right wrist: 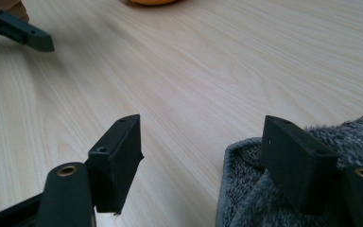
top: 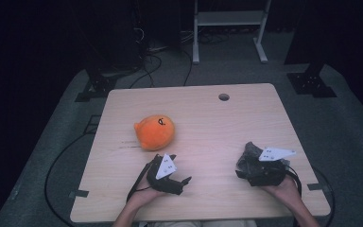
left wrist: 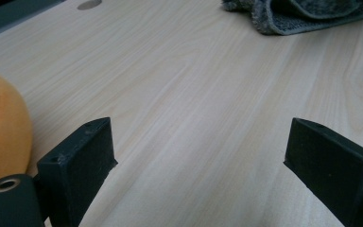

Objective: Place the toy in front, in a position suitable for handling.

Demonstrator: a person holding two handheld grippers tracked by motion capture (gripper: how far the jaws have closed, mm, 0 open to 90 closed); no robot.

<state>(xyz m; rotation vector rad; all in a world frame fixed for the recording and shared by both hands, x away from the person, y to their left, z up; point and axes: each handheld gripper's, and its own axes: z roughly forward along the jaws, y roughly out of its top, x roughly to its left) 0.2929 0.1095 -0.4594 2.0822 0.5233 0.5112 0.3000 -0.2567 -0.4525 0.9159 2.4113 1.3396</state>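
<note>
orange plush toy (left wrist: 0, 127): cut by left edge | grey cloth (left wrist: 307, 14): cut by top edge

A pale wooden bench (top: 203, 123) with a round cable hole (top: 223, 97) at twelve o'clock carries an orange plush toy (top: 154, 132) toward nine o'clock and a crumpled grey fleece cloth (top: 249, 156) toward four o'clock, well apart.

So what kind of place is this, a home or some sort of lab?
Most likely a lab or recording room: a bare wooden table on grey carpet, loose cables on the floor behind it, and a white metal stand in dim surroundings.
</note>
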